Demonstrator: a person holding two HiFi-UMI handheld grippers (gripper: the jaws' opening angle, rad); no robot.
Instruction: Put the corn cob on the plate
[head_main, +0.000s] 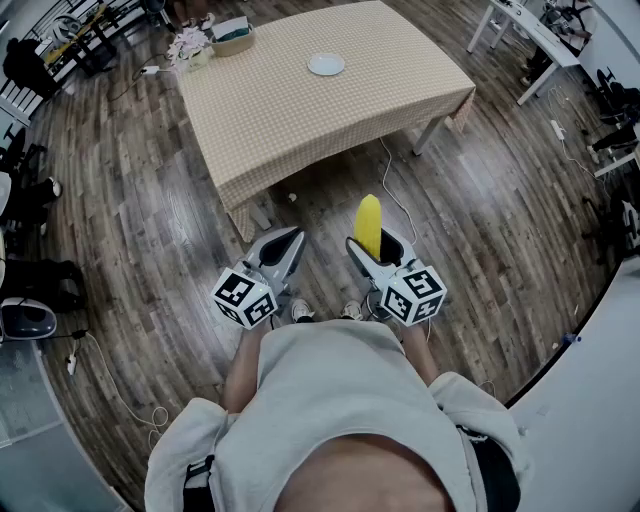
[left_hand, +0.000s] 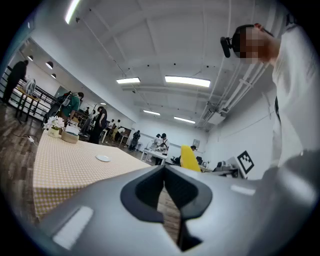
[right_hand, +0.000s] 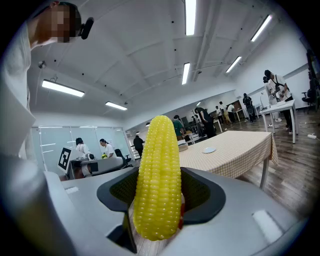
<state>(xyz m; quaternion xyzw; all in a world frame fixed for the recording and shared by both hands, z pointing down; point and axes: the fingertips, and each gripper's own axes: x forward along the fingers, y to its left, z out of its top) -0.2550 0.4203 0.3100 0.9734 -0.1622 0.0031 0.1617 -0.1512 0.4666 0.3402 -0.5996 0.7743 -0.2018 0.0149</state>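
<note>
Far ahead of the right gripper (head_main: 382, 250), which clamps the yellow corn cob (head_main: 368, 222) low down, sits the round white plate (head_main: 326, 64).

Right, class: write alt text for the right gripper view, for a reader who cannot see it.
A yellow corn cob stands upright, clamped in the right gripper, filling the centre. Behind it on the right, a small white plate lies on a table with a checked cloth.

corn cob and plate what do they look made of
The corn cob is probably moulded plastic or rubber: very even, slightly shiny, uniform yellow kernel rows. The plate is smooth and white, perhaps ceramic or plastic; it is too small to tell which.
</note>
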